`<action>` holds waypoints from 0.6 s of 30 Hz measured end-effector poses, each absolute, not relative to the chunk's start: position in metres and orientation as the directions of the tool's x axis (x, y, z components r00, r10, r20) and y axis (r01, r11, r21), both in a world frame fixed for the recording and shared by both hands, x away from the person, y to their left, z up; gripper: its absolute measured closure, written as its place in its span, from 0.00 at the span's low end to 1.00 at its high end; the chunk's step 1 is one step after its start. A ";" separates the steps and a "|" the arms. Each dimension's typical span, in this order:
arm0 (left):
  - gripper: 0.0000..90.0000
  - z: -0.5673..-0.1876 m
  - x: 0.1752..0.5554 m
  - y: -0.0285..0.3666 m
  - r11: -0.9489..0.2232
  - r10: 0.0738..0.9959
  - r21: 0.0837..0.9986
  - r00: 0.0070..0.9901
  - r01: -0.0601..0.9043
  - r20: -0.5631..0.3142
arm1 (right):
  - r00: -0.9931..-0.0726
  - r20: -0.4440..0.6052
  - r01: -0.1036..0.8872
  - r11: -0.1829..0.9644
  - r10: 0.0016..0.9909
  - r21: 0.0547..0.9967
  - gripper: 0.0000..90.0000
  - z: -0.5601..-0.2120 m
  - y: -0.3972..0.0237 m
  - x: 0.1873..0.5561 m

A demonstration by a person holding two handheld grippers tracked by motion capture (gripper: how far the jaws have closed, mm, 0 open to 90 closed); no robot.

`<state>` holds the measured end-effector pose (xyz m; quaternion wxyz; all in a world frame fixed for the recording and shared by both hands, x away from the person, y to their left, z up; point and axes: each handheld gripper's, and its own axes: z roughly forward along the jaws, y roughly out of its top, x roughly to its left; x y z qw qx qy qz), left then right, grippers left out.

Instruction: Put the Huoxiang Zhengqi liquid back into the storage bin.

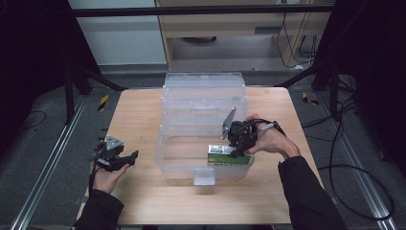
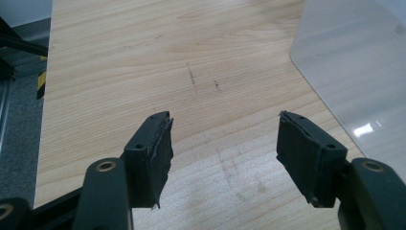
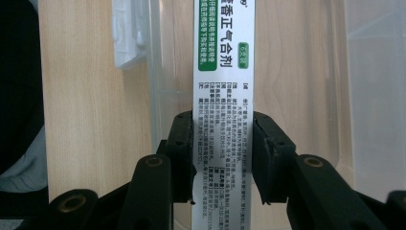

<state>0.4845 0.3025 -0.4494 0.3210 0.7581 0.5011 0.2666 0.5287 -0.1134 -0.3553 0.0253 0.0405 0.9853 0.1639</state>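
While left gripper rests on table left of bin, jaws apart, nothing between, right gripper sits over bin's near right part, jaws clamped on box. Box white-green, inside bin, near front wall.

A lab-style recording bay is showing here: black curtains are hanging on both sides, metal floor rails are running past a lone wooden desk, and loose cables are trailing over grey flooring.
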 end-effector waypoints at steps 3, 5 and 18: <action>0.40 -0.450 0.485 0.302 -0.293 0.931 0.753 0.356 0.589 0.083 | -0.996 -0.040 0.058 0.947 0.074 0.317 0.71 -0.358 -0.112 0.528; 0.40 -0.450 0.485 0.302 -0.293 0.930 0.754 0.357 0.589 0.083 | -0.996 -0.040 0.060 0.948 0.076 0.312 0.71 -0.358 -0.111 0.528; 0.40 -0.450 0.484 0.302 -0.293 0.930 0.754 0.358 0.588 0.083 | -0.997 -0.055 0.044 0.962 0.061 0.268 0.71 -0.369 -0.105 0.526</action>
